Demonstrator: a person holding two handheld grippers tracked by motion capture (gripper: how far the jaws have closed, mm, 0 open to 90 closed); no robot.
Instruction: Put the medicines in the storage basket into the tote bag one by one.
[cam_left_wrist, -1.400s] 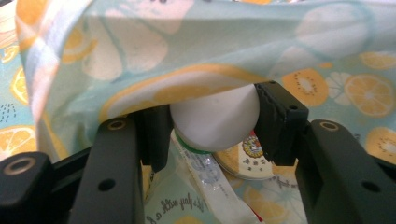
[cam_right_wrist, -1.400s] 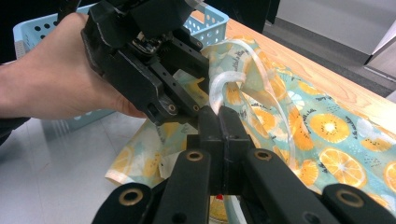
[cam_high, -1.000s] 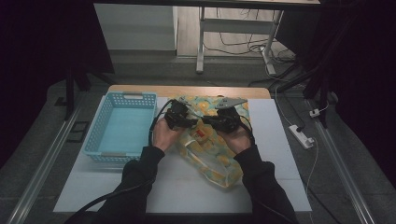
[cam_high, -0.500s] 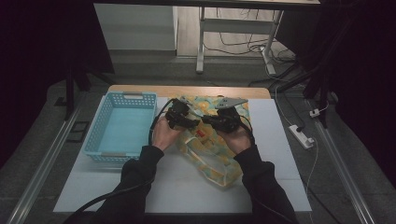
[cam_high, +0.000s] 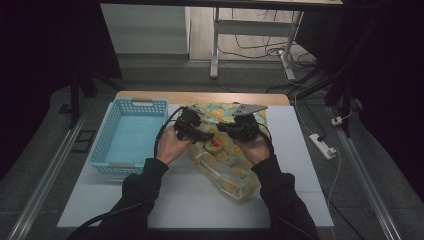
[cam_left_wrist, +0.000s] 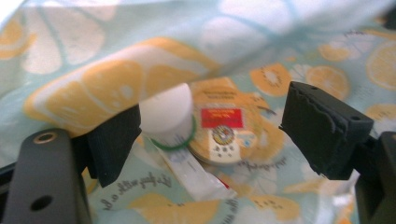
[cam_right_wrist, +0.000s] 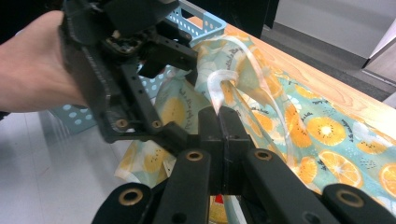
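Right gripper view: the right claw (cam_right_wrist: 219, 122) pinches the clear handle (cam_right_wrist: 233, 65) of a lemon-print bag (cam_high: 225, 165); left claw (cam_left_wrist: 210, 135), at 10 o'clock, gapes over a round tin (cam_left_wrist: 229, 123).

- We count 1 blue basket (cam_high: 129, 137) on the table.
- We count 1 lemon-print bag (cam_high: 227, 150) beside it.
- We see 2 clear handles (cam_right_wrist: 243, 79) on that bag.
- We count 2 grippers: the left gripper (cam_high: 206, 135) and the right gripper (cam_high: 222, 127), each held in 1 hand.
- Inside the bag we make out 1 round orange packet (cam_left_wrist: 224, 123), 1 white cap with a green ring (cam_left_wrist: 167, 114) and 1 white sachet (cam_left_wrist: 191, 170).
- We count 1 white power strip (cam_high: 322, 146) on the floor.
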